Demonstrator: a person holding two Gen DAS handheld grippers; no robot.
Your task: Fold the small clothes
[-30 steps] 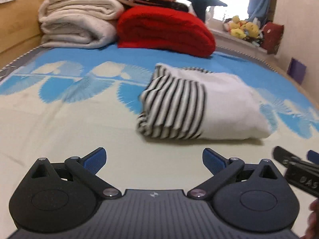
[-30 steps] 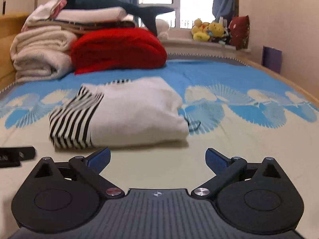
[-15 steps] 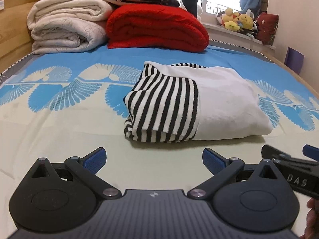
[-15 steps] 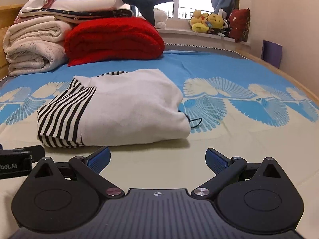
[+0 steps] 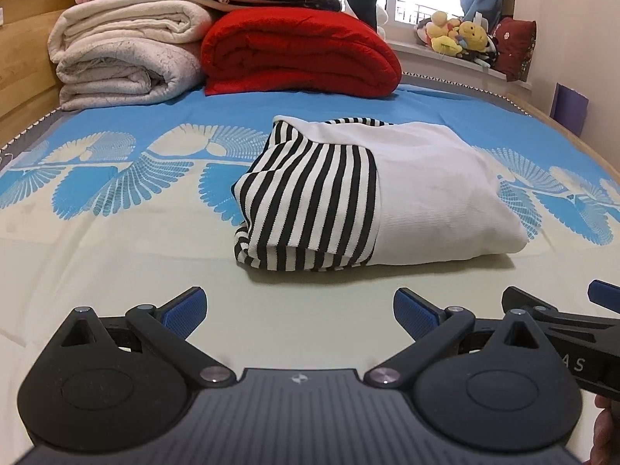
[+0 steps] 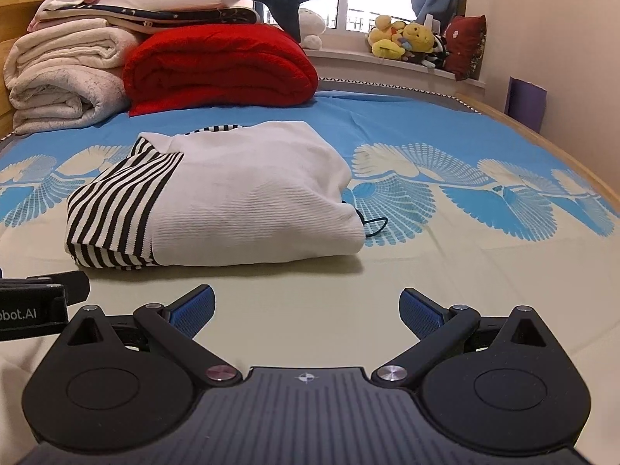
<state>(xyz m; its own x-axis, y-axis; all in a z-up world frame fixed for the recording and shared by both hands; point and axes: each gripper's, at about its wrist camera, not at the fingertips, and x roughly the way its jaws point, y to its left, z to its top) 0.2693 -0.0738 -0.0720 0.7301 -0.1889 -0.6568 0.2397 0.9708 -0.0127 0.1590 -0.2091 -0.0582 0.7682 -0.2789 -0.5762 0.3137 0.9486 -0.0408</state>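
The folded garment (image 5: 379,197) at frame centre is white with a black-and-white striped part on its left. The bedsheet (image 5: 116,209) is cream below and bright blue above, with a fan-like feather pattern. At upper centre lies a red blanket (image 5: 298,54), at upper left cream-white quilts (image 5: 124,62). Blue pads (image 6: 193,310) tip the black gripper.

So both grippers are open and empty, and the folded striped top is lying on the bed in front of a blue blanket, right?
Not quite: the blanket behind the top is red, not blue, as the left wrist view shows. The rest holds: left gripper and right gripper have open, empty jaws, and the folded top lies on the bed.
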